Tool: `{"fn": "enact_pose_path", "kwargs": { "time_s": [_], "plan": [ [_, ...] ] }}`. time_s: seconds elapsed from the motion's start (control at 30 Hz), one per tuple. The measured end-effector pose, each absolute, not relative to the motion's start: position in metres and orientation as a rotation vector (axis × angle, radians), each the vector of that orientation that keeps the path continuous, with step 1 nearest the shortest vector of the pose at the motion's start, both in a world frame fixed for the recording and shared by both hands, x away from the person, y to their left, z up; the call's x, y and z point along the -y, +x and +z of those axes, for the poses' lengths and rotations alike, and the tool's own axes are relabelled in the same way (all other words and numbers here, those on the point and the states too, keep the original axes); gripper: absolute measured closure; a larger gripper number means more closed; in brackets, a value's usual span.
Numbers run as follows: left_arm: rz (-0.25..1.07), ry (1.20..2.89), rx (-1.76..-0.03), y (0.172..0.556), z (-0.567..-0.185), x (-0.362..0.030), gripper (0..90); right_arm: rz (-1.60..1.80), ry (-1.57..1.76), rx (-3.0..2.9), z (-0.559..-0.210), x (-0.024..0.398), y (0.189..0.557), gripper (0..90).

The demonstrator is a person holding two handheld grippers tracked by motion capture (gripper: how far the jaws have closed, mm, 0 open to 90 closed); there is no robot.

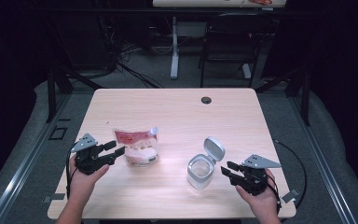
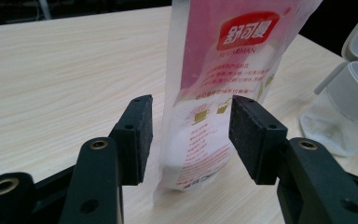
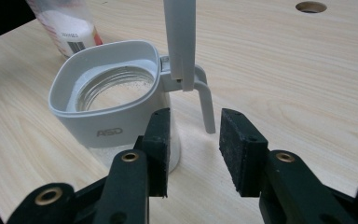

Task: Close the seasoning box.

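Note:
A pink and white standing pouch (image 1: 137,147) sits left of centre on the wooden table (image 1: 177,107). My left gripper (image 1: 114,148) is open just left of it. In the left gripper view the pouch (image 2: 223,70) stands upright just beyond the left gripper (image 2: 189,137), and neither pad presses on it. A clear jar with a grey collar (image 1: 200,170) holds white powder, and its flip lid (image 1: 213,148) stands up. My right gripper (image 1: 228,169) is open just right of the jar. In the right gripper view the jar (image 3: 107,98) lies ahead and left of the right gripper (image 3: 193,149), with nothing between the jaws.
A round cable hole (image 1: 206,100) is set near the table's far edge. A dark chair (image 1: 228,42) and another desk's leg stand beyond the table. In the left gripper view the jar (image 2: 349,107) appears at the right edge. The pouch's base (image 3: 65,23) sits behind the jar.

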State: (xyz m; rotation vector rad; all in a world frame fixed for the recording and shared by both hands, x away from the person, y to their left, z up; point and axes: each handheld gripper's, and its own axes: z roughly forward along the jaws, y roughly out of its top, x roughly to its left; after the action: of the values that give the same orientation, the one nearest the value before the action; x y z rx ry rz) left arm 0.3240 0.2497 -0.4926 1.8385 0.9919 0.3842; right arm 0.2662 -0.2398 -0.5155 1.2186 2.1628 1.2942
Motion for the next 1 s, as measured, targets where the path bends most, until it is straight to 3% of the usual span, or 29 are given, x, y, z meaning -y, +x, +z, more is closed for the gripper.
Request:
{"fn": "enact_pose_path", "kwargs": {
  "time_s": [0.17, 0.43, 1.0],
  "plan": [
    [0.387, 1.834, -0.977, 0.328, -0.489, -0.244, 50.1, 1.301, 1.216, -2.157, -0.508, 0.243, 0.264, 65.8],
    [0.417, 1.821, -0.989, 0.326, -0.485, -0.243, 59.0, 1.325, 1.130, -2.163, -0.484, 0.233, 0.259, 65.8],
    [0.433, 1.820, -0.969, 0.326, -0.483, -0.247, 66.8, 1.405, 0.961, -2.235, -0.455, 0.175, 0.278, 65.2]
  ]
}}
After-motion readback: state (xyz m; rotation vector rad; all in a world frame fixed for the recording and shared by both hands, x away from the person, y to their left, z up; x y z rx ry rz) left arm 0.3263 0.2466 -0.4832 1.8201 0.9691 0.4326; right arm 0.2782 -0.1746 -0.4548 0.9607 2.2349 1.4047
